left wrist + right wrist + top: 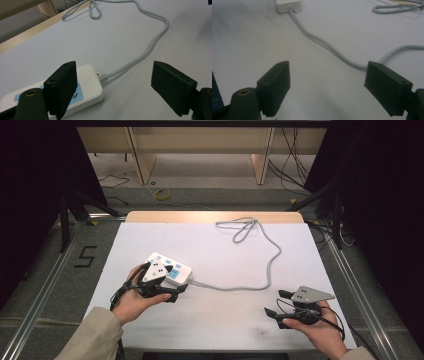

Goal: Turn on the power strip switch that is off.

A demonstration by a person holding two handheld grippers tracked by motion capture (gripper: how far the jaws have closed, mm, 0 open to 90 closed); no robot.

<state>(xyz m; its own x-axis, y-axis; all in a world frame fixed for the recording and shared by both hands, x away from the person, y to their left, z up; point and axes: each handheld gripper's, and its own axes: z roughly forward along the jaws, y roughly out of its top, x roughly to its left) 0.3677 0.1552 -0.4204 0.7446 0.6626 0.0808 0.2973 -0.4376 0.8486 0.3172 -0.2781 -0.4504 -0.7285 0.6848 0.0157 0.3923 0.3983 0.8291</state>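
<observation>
A white power strip [170,267] with blue sockets lies left of centre on the white table. Its grey cord [267,265] runs right, bends back and ends in a loop [245,227] near the far edge. My left gripper [181,289] is open just in front of the strip's cord end. In the left gripper view the strip [87,87] sits behind the left jaw and the cord [150,47] leaves between the jaws. My right gripper [277,302] is open at the front right, holding nothing. The right gripper view has the cord [329,47] ahead and the strip's end [287,6] far off.
The table's front edge [225,347] lies close to both hands. A wooden strip [215,216] borders the far edge. Metal rails [45,285] run along both sides. Beyond the table are a floor with cables [162,194] and wooden furniture legs [262,162].
</observation>
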